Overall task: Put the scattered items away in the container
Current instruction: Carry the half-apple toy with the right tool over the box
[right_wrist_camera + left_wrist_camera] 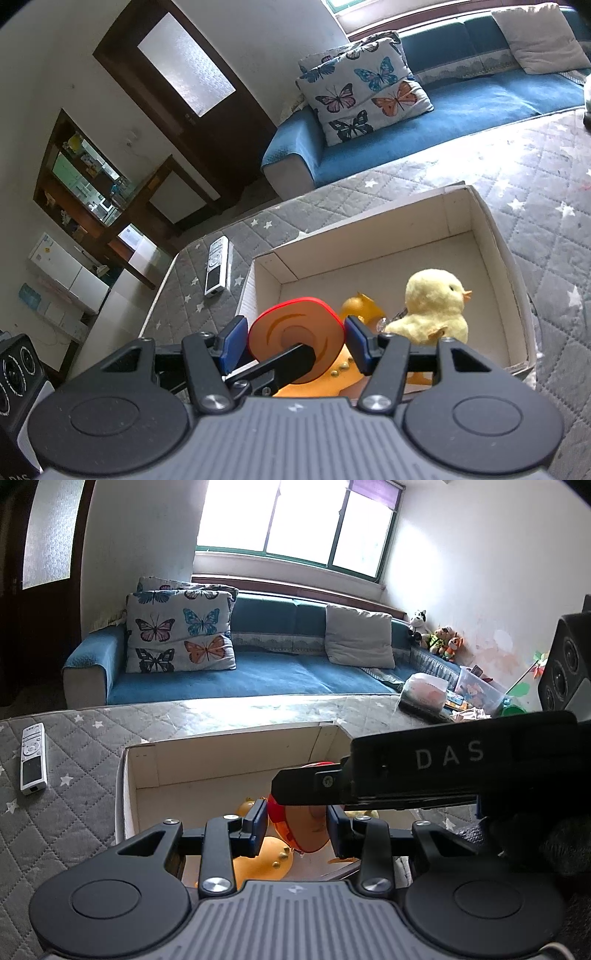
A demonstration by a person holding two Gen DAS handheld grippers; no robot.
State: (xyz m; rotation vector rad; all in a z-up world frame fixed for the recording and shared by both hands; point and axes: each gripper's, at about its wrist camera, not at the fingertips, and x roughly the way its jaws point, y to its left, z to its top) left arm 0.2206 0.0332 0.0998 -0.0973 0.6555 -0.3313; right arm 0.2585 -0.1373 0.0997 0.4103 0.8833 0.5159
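Observation:
A white cardboard box (236, 760) (476, 221) sits on the grey star-quilted mattress. Inside are a yellow plush chick (434, 306), an orange toy (266, 860) (360, 306), and an orange snail-shell toy with a red rim (306, 829) (295, 332). My left gripper (297, 829) hovers over the box's near end; the shell toy sits between its pads, and contact cannot be told. My right gripper (293, 341) also straddles the shell toy, its pads close beside it. The right gripper's body (424, 768) crosses the left wrist view above the box.
A silver remote control (33, 757) (218, 266) lies on the mattress left of the box. Behind is a blue sofa (258, 672) with a butterfly pillow (181, 638) and a grey cushion. Plush toys and a clear bin (480, 692) sit at the right.

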